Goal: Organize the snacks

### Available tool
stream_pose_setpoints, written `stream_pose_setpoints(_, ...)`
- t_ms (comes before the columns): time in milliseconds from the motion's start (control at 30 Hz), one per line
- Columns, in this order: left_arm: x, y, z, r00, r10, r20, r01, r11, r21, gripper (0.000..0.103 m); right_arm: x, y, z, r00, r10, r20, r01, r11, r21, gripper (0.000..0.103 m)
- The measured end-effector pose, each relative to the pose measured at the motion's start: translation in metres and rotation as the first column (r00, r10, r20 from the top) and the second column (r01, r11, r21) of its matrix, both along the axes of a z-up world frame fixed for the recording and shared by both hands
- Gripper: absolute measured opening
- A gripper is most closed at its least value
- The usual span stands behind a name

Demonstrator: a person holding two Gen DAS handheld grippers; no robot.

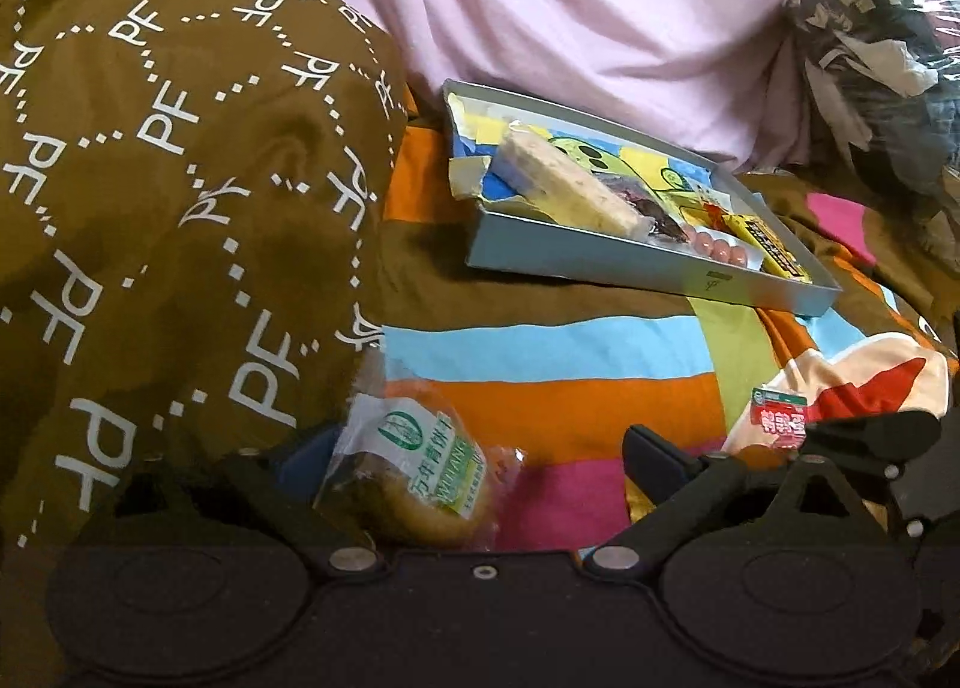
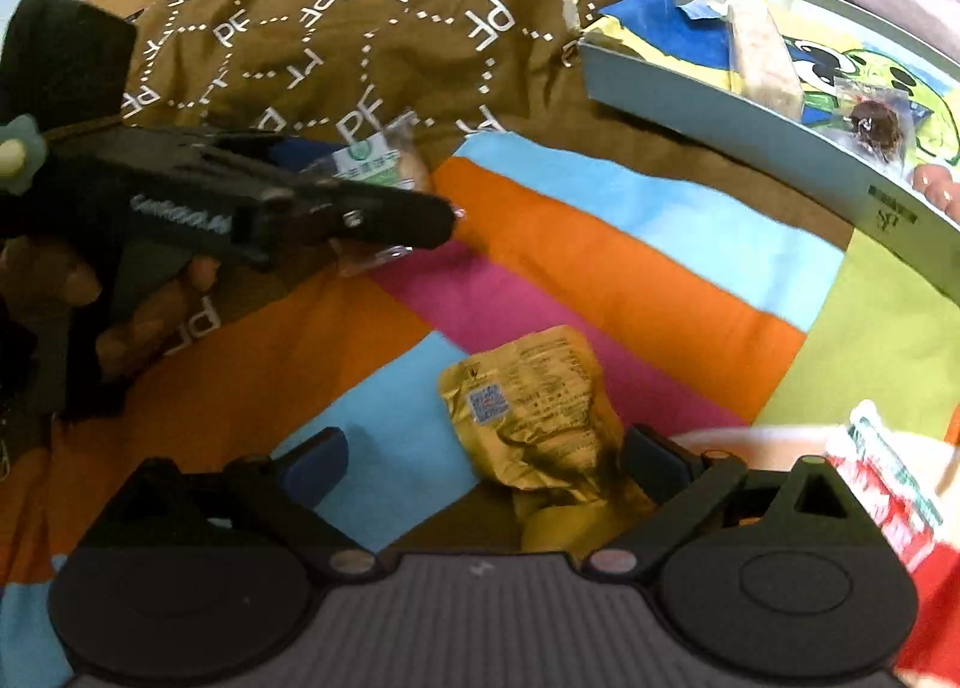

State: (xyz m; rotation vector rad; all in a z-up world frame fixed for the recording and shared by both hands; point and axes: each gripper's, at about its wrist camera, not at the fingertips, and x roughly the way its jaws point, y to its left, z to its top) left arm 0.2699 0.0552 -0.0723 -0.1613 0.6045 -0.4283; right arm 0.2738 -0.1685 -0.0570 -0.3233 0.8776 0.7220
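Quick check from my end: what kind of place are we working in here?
Probably a bedroom, working on a bed: the snacks lie on a soft striped multicoloured bedspread, a brown quilt printed with white PF letters is heaped beside them, and rumpled pink fabric lies behind the shallow grey cardboard box.

Striped bedspread [image 1: 540, 340], brown quilt [image 1: 180, 178], pink sheet [image 1: 570, 10]

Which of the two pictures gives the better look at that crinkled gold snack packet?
The right wrist view. The gold packet lies there in full on the striped bedcover, between the open right gripper's fingers. In the left wrist view only a yellow sliver shows beside a finger.
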Motion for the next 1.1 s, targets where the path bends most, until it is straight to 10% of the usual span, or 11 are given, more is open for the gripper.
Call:
stream_pose_setpoints(400,-0.004,-0.010,-0.004,0.991,-0.108,-0.076,0.102,0.991,-0.082,0.086,-0.037,-0.018,0.009,0.995,-0.095,-0.042,0.099,0.991,0.085,0.091)
stream_pose_setpoints(1100,-0.010,-0.035,-0.015,0.988,-0.145,-0.046,0.150,0.979,0.135,0.093,-0.053,-0.009,0.014,0.986,-0.143,0.082,0.141,0.989,0.037,0.076)
